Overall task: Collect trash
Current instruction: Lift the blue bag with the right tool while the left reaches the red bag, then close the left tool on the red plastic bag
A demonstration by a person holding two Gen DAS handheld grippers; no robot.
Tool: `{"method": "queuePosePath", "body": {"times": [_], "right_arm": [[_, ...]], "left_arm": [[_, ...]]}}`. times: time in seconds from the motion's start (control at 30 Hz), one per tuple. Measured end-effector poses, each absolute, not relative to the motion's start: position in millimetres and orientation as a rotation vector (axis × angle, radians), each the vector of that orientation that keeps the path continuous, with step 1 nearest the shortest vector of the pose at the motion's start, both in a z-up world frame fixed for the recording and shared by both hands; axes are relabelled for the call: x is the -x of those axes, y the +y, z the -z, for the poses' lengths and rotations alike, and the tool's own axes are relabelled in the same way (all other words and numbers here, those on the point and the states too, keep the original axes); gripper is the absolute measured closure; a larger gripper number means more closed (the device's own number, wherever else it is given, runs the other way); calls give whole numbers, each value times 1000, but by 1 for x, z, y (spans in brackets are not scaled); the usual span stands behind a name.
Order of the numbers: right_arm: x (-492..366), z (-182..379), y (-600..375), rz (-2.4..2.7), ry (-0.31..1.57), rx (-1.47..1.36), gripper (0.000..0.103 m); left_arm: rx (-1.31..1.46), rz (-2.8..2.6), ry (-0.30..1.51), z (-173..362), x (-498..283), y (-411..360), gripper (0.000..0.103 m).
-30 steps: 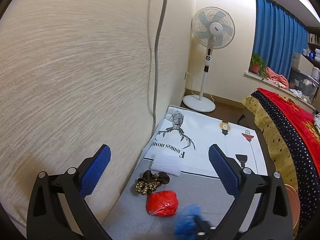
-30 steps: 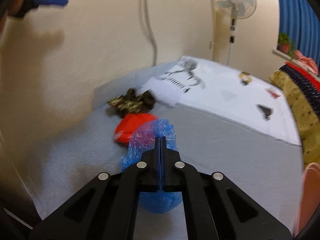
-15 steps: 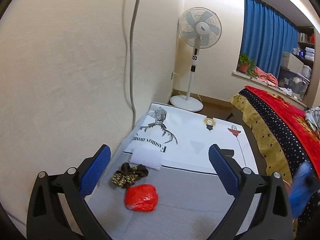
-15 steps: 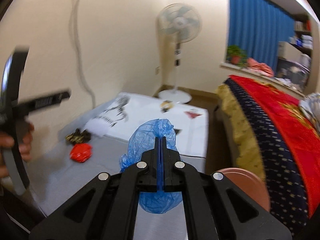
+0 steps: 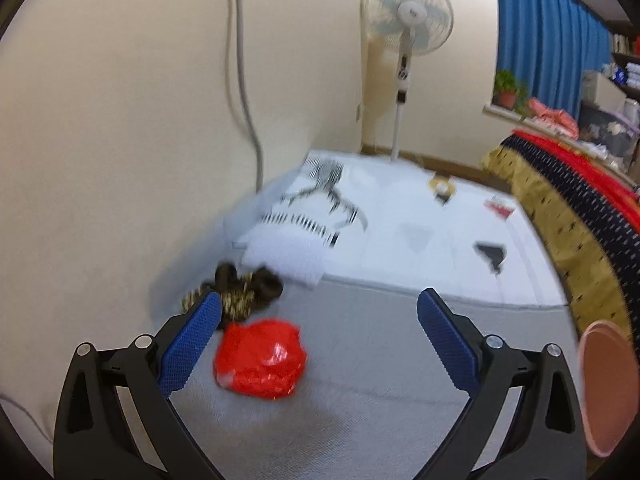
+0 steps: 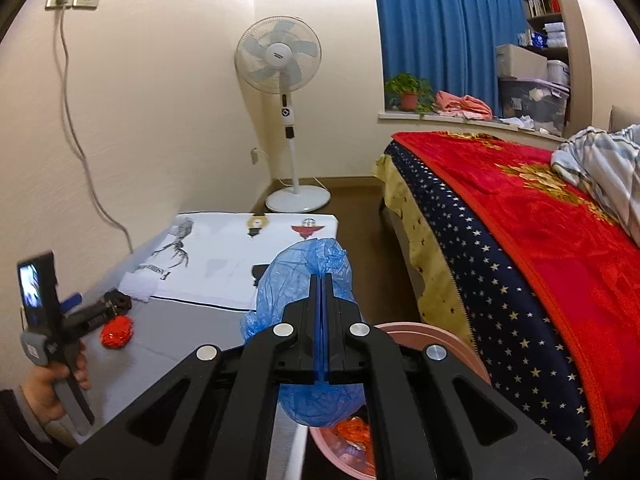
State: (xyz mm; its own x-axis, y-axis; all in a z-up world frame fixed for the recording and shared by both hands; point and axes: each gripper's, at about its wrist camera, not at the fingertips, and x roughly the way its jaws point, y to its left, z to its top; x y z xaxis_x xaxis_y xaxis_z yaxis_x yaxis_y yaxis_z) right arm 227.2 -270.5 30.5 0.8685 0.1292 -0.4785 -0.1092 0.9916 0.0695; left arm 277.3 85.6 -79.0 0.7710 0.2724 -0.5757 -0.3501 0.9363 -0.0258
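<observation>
Blue plastic bag (image 6: 308, 300), clamped in our right gripper (image 6: 321, 320) jaws, now hangs over the pink bin (image 6: 452, 344); left gripper (image 5: 318, 336) jaws apart, closer to the red wrapper (image 5: 260, 358).

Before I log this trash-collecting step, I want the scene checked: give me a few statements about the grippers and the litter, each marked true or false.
1. The right gripper is shut on the crumpled blue plastic bag. True.
2. The left gripper is shut on the crumpled red plastic wrapper. False: its jaws are wide open and the wrapper lies on the grey mat.
3. The blue bag hangs over the round pink plastic bin. True.
4. The pink bin holds nothing. False: orange-red scraps show inside.
5. The dark leopard-print fabric scrunchie lies on the mat near the wall. True.
</observation>
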Motion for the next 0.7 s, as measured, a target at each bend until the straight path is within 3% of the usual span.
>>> {"method": "queuePosePath", "body": {"times": [0.63,0.7], "right_arm": [[-232,-20,-258,-136,518,21,102],[-233,-19,-260,-131,523,18,102]], "left_arm": [[183,-408,817,145,-302,127,8],[196,-408,836,149,-304,129,16]]}}
